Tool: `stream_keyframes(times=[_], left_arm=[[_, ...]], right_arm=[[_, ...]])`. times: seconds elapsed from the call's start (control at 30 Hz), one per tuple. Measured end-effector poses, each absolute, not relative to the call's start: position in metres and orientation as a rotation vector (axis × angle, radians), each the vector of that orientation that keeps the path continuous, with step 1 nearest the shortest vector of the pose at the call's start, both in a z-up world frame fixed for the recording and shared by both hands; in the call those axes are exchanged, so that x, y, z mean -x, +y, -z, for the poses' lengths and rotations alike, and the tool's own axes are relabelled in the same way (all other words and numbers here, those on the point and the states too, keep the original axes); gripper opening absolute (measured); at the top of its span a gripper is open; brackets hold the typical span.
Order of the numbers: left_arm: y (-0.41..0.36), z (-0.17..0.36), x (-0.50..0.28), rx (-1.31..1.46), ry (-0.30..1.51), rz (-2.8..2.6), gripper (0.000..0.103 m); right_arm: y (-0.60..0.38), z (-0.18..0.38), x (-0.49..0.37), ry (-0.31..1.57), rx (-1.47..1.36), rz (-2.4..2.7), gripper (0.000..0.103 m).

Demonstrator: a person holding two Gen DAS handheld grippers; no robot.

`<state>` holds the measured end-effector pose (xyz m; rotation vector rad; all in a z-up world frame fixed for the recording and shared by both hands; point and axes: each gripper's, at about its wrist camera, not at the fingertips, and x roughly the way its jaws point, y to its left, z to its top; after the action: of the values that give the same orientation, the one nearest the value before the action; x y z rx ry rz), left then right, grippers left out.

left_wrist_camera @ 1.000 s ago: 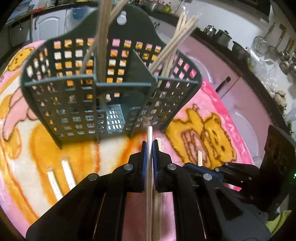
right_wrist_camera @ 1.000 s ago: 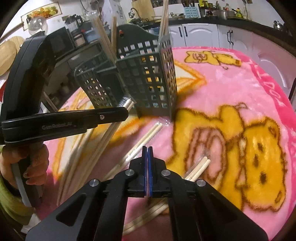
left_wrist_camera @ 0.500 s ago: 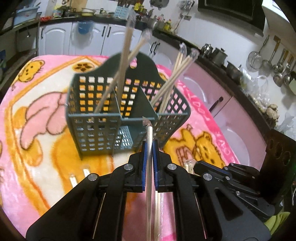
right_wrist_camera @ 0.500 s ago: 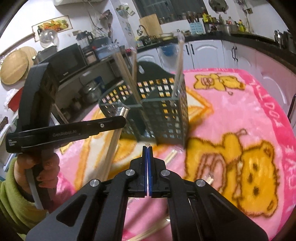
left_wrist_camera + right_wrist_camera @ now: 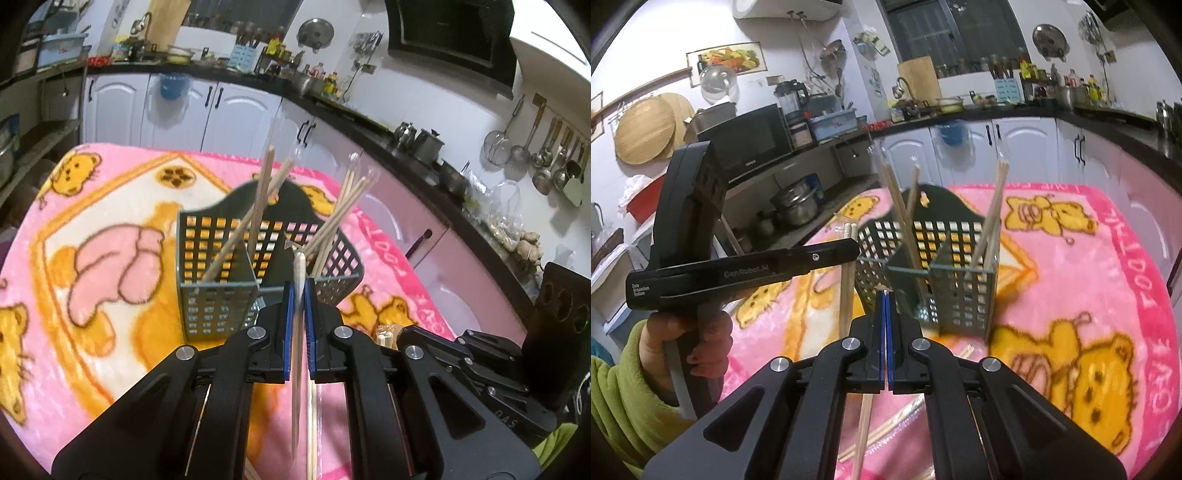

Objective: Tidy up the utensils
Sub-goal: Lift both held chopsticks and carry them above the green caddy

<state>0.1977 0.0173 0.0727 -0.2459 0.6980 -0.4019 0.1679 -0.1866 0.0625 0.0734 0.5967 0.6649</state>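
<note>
A dark green slotted utensil caddy (image 5: 218, 291) (image 5: 960, 280) stands upright on the pink blanket with several wooden chopsticks leaning in its compartments. My left gripper (image 5: 299, 295) is shut on a wrapped pair of chopsticks (image 5: 298, 332), held in the air in front of the caddy; from the right wrist view the pair (image 5: 846, 291) hangs nearly upright from that gripper (image 5: 849, 251). My right gripper (image 5: 887, 299) is shut, also lifted, with a thin clear wrapper tip (image 5: 882, 289) showing at its tips.
Loose chopsticks (image 5: 894, 421) lie on the pink bear-print blanket (image 5: 1071, 302) below my right gripper. Kitchen cabinets and a counter run along the far side. Ladles hang on the right wall (image 5: 546, 158).
Both grippers have risen well above the blanket and pulled back from the caddy. The left one carried its chopstick pair up with it. The caddy has not moved.
</note>
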Motion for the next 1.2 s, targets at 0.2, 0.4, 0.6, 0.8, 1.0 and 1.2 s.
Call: stream_keyframes(times=[0.2,0.4,0.6,0.8,1.0,1.2], left_arm=[[0.018,-0.086,-0.194,0.243,0.663,0.405,0.003],[0.023,-0.098,-0.192,0.247,0.631,0.405,0.003],[0.028,-0.111,-0.191,0.251,0.599,0.403,0.003],[0.031,-0.128,-0.192,0.250,0.557,0.399,0.003],[0.033,-0.145,-0.192,0.250,0.516,0.398,0.003],[0.033,-0.161,-0.193,0.247,0.470,0.391,0.003]], right_arm=[[-0.184,-0.079,-0.167,0.550,-0.068,-0.671,0.001],[-0.184,-0.096,-0.168,0.504,-0.070,-0.668,0.001],[-0.185,-0.112,-0.170,0.456,-0.078,-0.665,0.001],[-0.185,-0.129,-0.172,0.403,-0.079,-0.670,0.001],[-0.182,-0.148,-0.177,0.352,-0.078,-0.669,0.001],[-0.179,-0.164,-0.185,0.318,-0.086,-0.666,0.001]])
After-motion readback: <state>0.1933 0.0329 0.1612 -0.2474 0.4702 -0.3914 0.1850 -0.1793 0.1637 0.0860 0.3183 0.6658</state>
